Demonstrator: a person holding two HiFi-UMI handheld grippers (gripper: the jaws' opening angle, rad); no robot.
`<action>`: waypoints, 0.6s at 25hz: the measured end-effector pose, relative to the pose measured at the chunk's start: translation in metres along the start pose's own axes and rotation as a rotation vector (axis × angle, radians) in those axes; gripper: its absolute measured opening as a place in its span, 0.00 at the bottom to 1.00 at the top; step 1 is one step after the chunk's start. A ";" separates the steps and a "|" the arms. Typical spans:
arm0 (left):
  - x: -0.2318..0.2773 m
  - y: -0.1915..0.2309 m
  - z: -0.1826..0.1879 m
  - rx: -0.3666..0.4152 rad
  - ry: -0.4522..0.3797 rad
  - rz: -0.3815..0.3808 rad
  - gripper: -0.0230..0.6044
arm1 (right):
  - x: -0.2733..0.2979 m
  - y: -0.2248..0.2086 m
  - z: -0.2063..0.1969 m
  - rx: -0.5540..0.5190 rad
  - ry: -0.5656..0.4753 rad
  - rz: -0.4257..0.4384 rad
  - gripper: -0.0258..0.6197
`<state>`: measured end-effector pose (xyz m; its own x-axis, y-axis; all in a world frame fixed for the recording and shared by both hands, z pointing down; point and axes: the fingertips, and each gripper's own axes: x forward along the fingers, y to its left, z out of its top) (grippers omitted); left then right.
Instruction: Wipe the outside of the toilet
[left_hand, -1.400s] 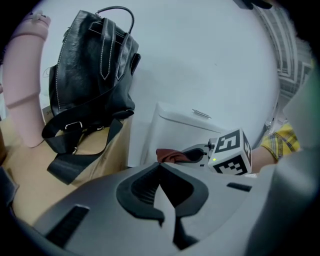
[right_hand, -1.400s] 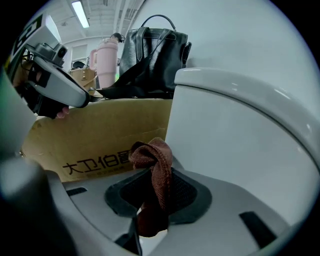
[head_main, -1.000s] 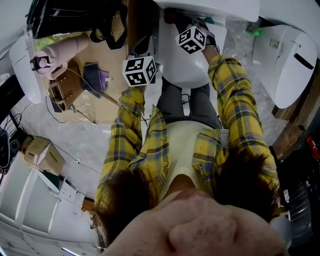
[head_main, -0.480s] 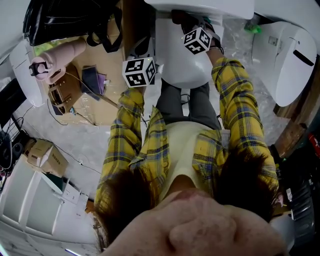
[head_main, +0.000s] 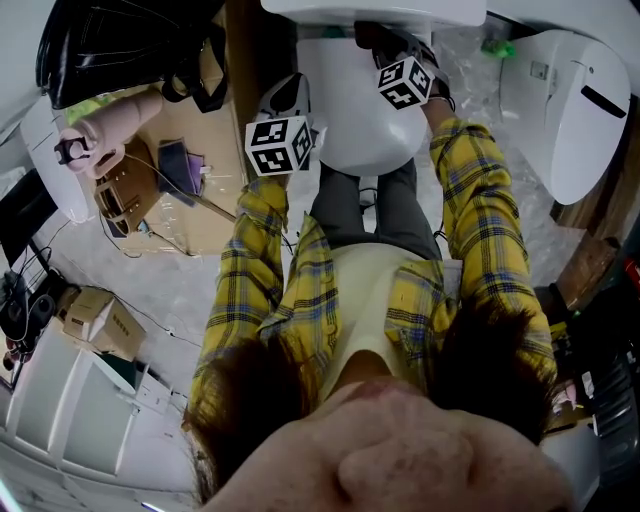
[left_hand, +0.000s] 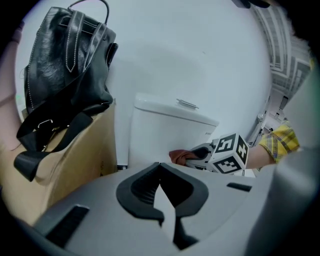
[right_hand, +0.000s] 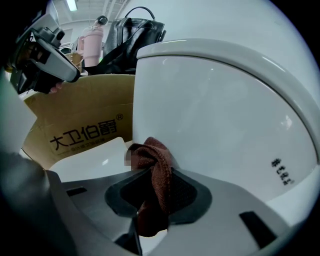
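1. A white toilet (head_main: 360, 110) with a glossy surface stands at the top centre of the head view.
2. The right gripper (right_hand: 152, 182) pinches a rust-brown cloth (right_hand: 156, 155), whose bunched end lies at the tank's smooth wall.
3. The left gripper (left_hand: 160, 172) has its jaws pressed together and empty, beside the bowl's left edge.
4. A cardboard box (right_hand: 85, 125) and a black leather bag (left_hand: 65, 65) are at the upper left.
5. The marbled floor (head_main: 150, 270) spreads at the left.

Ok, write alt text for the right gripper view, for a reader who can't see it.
The right gripper, jaws shut on a reddish-brown cloth, holds it up to the white wall of the toilet tank. To the left stands a printed cardboard box, with a black bag behind it.
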<state>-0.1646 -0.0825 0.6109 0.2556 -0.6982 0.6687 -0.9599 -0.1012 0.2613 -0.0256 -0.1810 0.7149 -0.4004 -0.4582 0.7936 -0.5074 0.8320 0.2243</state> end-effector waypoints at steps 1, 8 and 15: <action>0.001 -0.003 0.000 0.003 0.001 -0.003 0.05 | -0.002 -0.003 -0.004 0.005 0.004 -0.006 0.22; 0.007 -0.022 0.000 0.023 0.008 -0.014 0.05 | -0.015 -0.031 -0.034 0.043 0.032 -0.052 0.22; 0.014 -0.040 0.001 0.038 0.013 -0.027 0.05 | -0.026 -0.054 -0.058 0.101 0.055 -0.081 0.22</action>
<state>-0.1231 -0.0887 0.6088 0.2825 -0.6859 0.6706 -0.9563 -0.1465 0.2530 0.0560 -0.1957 0.7154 -0.3141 -0.5024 0.8056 -0.6116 0.7560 0.2330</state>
